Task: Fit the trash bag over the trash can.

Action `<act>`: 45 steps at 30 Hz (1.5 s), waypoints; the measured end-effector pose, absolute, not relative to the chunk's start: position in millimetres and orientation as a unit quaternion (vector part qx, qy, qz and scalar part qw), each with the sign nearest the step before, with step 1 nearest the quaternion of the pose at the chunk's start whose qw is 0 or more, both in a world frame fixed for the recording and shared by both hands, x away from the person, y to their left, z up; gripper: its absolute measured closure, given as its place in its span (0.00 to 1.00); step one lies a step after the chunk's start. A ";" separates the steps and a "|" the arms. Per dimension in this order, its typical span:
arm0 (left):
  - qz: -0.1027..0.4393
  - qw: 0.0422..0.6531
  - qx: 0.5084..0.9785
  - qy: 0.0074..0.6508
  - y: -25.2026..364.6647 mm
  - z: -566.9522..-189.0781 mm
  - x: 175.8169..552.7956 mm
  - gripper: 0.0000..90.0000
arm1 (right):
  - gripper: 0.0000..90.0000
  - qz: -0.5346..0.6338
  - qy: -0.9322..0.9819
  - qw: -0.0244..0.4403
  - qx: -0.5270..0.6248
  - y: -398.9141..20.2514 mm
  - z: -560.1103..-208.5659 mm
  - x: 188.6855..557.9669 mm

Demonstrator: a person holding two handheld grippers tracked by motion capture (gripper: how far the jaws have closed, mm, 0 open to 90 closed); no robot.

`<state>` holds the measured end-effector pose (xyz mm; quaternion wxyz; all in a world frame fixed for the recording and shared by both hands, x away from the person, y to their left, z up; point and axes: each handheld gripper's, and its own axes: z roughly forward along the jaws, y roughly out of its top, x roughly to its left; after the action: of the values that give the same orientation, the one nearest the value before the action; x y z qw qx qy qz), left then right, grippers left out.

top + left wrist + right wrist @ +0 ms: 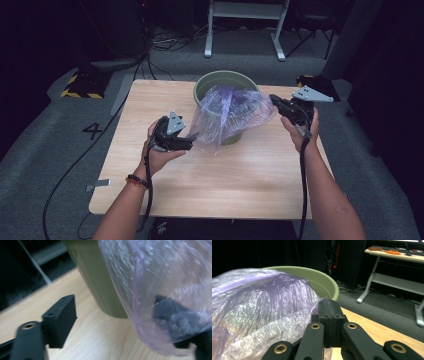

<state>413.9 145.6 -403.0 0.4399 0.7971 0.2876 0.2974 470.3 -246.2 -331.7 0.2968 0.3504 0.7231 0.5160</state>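
Over the green bin (223, 82) drapes a purple plastic bag (231, 115). Right gripper (329, 312) pinches its edge, seen close up; left gripper (120, 322) stands released, bag veiling one jaw.

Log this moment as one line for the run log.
work: fitting bag over bin | left gripper: open, bag edge draped on one jaw | right gripper: shut on bag | bin upright on table

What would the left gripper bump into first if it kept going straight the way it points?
Most likely the purple plastic bag, draped right ahead over one open jaw of the left gripper. Behind it stands the green bin, though depth is hard to judge.
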 end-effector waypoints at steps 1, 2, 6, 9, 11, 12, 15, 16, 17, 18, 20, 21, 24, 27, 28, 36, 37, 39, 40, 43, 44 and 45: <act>0.298 0.441 0.798 0.282 146.8 -402.3 410.2 0.17 | 1.00 0.513 0.722 0.298 0.355 -245.8 -331.9 470.5; 0.297 0.441 0.800 0.277 147.7 -401.6 404.5 0.17 | 1.00 0.511 0.722 0.300 0.358 -245.6 -332.0 470.7; 0.293 0.437 0.813 0.249 145.2 -401.1 387.4 0.17 | 1.00 0.501 0.723 0.302 0.367 -244.9 -331.7 472.5; 0.293 0.442 0.816 0.233 140.9 -400.8 377.7 0.18 | 1.00 0.498 0.724 0.301 0.370 -242.7 -331.9 473.6; 0.294 0.451 0.812 0.224 137.3 -399.5 372.6 0.19 | 1.00 0.499 0.725 0.299 0.368 -240.7 -331.8 473.4; 0.297 0.453 0.811 0.220 134.0 -397.4 369.6 0.20 | 1.00 0.498 0.726 0.300 0.367 -239.4 -331.6 473.2; 0.300 0.463 0.808 0.205 125.9 -389.0 363.1 0.20 | 1.00 0.494 0.729 0.302 0.365 -236.2 -330.9 473.2; 0.299 0.467 0.807 0.203 124.0 -386.6 362.2 0.21 | 1.00 0.493 0.729 0.303 0.365 -235.1 -330.5 473.2; 0.299 0.470 0.805 0.202 121.1 -382.9 361.2 0.21 | 1.00 0.493 0.729 0.303 0.365 -234.6 -330.2 473.1; 0.303 0.468 0.806 0.199 119.3 -380.5 361.8 0.22 | 1.00 0.493 0.730 0.304 0.363 -233.6 -329.7 472.8; 0.311 0.462 0.805 0.203 114.0 -374.9 364.8 0.24 | 1.00 0.491 0.732 0.305 0.360 -231.9 -329.4 472.3; 0.314 0.461 0.804 0.204 111.4 -372.5 366.5 0.24 | 1.00 0.490 0.733 0.306 0.359 -231.1 -329.6 472.1; 0.329 0.444 0.810 0.196 102.1 -369.2 374.5 0.30 | 1.00 0.490 0.735 0.304 0.357 -229.5 -329.8 471.9; 0.326 0.433 0.818 0.194 95.3 -367.5 387.3 0.39 | 1.00 0.489 0.737 0.303 0.355 -228.4 -329.4 471.6; 0.331 0.430 0.818 0.191 94.0 -367.1 391.8 0.44 | 1.00 0.488 0.738 0.303 0.354 -228.4 -329.4 471.9; 0.306 0.462 0.811 0.187 100.8 -350.5 408.7 0.83 | 1.00 0.481 0.744 0.301 0.352 -229.3 -329.8 473.7; 0.301 0.473 0.806 0.191 104.7 -344.2 410.8 0.86 | 1.00 0.479 0.744 0.303 0.353 -229.3 -329.6 473.9; 0.291 0.489 0.796 0.205 110.7 -334.8 415.0 0.88 | 1.00 0.476 0.746 0.306 0.352 -229.7 -328.5 474.5; 0.280 0.502 0.790 0.212 115.0 -329.7 418.3 0.88 | 1.00 0.475 0.745 0.308 0.353 -229.8 -327.7 474.8; 0.264 0.520 0.772 0.252 126.4 -316.3 432.6 0.89 | 1.00 0.467 0.747 0.316 0.352 -230.5 -325.4 476.9; 0.259 0.525 0.767 0.262 129.0 -313.8 436.9 0.89 | 1.00 0.464 0.747 0.319 0.353 -230.8 -325.0 479.3; 0.254 0.529 0.761 0.275 132.1 -311.0 442.6 0.90 | 1.00 0.463 0.747 0.320 0.355 -231.0 -325.1 481.0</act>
<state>442.6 132.1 -311.0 0.5291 0.7613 0.2754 0.2542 481.0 -231.0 -325.1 0.3196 0.3547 0.7469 0.4628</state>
